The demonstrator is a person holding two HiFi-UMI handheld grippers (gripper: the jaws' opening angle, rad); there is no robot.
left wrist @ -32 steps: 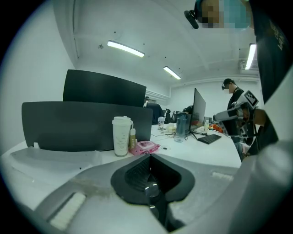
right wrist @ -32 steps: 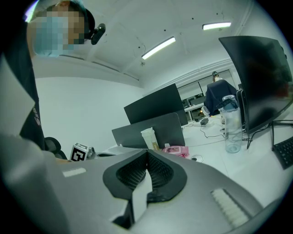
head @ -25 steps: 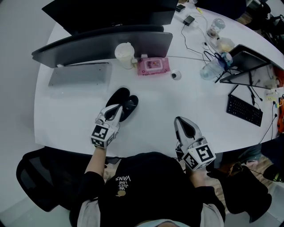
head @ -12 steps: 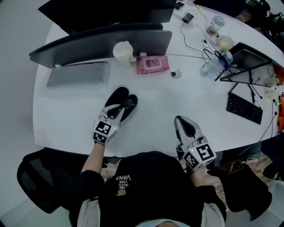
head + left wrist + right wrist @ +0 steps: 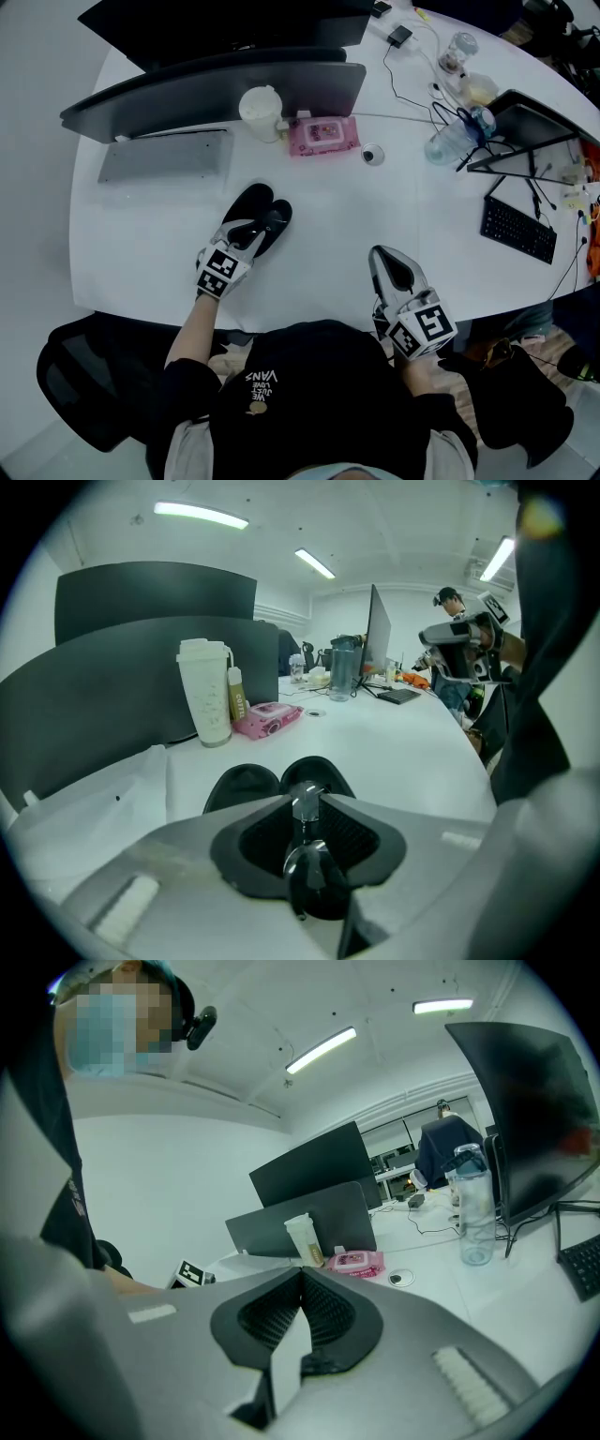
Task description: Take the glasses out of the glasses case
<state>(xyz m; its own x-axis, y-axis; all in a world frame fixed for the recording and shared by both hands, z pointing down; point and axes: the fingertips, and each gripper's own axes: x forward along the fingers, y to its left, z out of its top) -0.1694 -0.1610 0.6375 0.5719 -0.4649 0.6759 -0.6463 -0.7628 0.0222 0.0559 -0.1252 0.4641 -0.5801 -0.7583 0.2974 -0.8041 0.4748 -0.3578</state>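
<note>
Left gripper clamped on the glasses; right gripper closed on nothing.

Left gripper view: the jaws pinch a thin metal bit of the frame, and one lens sits just behind the tips in the jaw hollow. Probably the bridge or a hinge, but it's too close to the camera to be sure. The glasses case lies open on the white table directly ahead of the tips, with its two black halves side by side. I can't tell if the glasses touch it. A white cup and a pink wipes pack stand further ahead, past the case. In the head view the right gripper sits well off to the left gripper's right, by the table's near edge. Its jaws are together.
</note>
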